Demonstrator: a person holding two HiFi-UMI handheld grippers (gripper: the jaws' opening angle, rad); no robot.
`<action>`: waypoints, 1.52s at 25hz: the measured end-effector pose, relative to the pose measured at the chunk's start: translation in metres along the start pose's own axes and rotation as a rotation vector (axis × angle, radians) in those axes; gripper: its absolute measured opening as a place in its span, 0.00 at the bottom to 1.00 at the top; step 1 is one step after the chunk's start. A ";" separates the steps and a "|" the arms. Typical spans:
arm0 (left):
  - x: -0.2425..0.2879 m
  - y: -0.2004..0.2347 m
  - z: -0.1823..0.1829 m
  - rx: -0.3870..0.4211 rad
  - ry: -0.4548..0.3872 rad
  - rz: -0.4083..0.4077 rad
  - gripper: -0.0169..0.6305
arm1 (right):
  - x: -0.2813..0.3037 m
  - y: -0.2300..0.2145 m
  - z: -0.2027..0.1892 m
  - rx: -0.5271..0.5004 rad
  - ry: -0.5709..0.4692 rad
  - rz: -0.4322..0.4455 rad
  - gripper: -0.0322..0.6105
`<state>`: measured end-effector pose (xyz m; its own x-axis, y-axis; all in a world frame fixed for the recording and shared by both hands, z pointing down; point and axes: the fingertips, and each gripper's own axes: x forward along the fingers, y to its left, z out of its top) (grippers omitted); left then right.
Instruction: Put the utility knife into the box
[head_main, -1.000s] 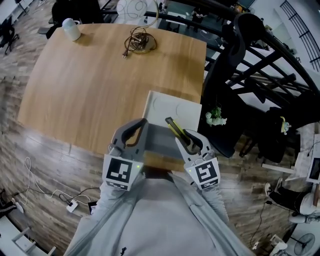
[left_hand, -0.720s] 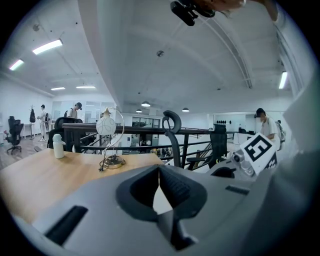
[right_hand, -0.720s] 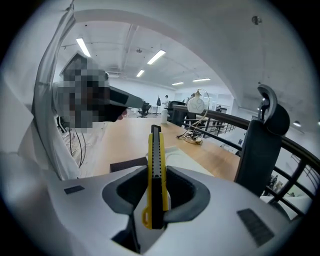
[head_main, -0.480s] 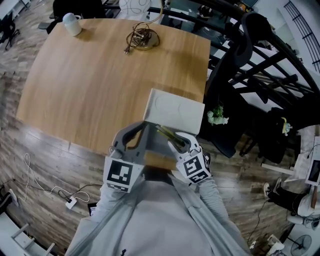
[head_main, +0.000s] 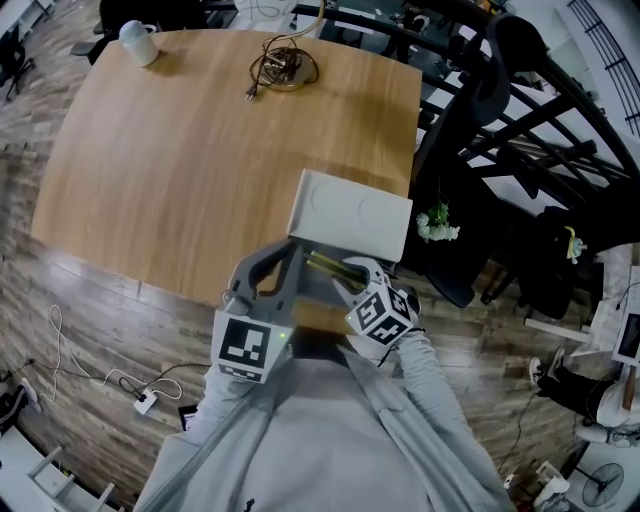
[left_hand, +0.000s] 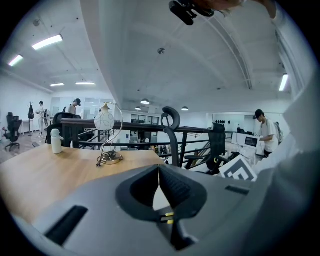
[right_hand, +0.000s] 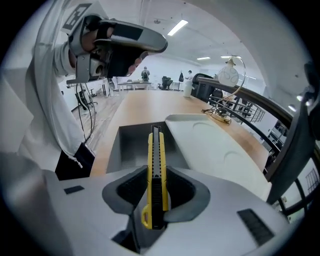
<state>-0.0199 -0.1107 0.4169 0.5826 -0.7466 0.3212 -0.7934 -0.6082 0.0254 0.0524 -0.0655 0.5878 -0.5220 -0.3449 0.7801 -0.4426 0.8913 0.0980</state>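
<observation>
The yellow and black utility knife (right_hand: 155, 165) is clamped between the jaws of my right gripper (right_hand: 156, 189), blade end pointing out over the open grey box (right_hand: 131, 142). In the head view the knife (head_main: 324, 264) lies almost level above the box (head_main: 318, 290), with my right gripper (head_main: 354, 276) at the box's right side. The white lid (head_main: 351, 213) stands open on the far side. My left gripper (head_main: 284, 262) is at the box's left edge; in its own view the left gripper (left_hand: 159, 180) is shut with nothing visible between the jaws.
The box sits at the near edge of a wooden table (head_main: 180, 160). A wire lamp with a coiled cord (head_main: 282, 71) and a white bottle (head_main: 135, 42) stand at the far side. A black chair (head_main: 470, 130) and railing are to the right.
My right gripper has swung left and turned, bringing the knife from a steep diagonal to nearly level over the box. The left gripper has stayed put.
</observation>
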 end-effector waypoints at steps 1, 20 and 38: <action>0.000 0.000 -0.001 -0.001 0.001 -0.001 0.06 | 0.004 0.001 -0.002 -0.010 0.015 0.010 0.25; 0.002 0.001 -0.008 -0.016 0.003 -0.009 0.06 | 0.035 0.009 -0.021 -0.096 0.199 0.087 0.25; 0.000 0.011 -0.005 -0.011 -0.009 0.000 0.06 | 0.031 0.011 -0.015 -0.078 0.173 0.092 0.25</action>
<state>-0.0298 -0.1160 0.4221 0.5840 -0.7489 0.3132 -0.7954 -0.6050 0.0362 0.0423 -0.0620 0.6230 -0.4215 -0.2118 0.8817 -0.3378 0.9390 0.0641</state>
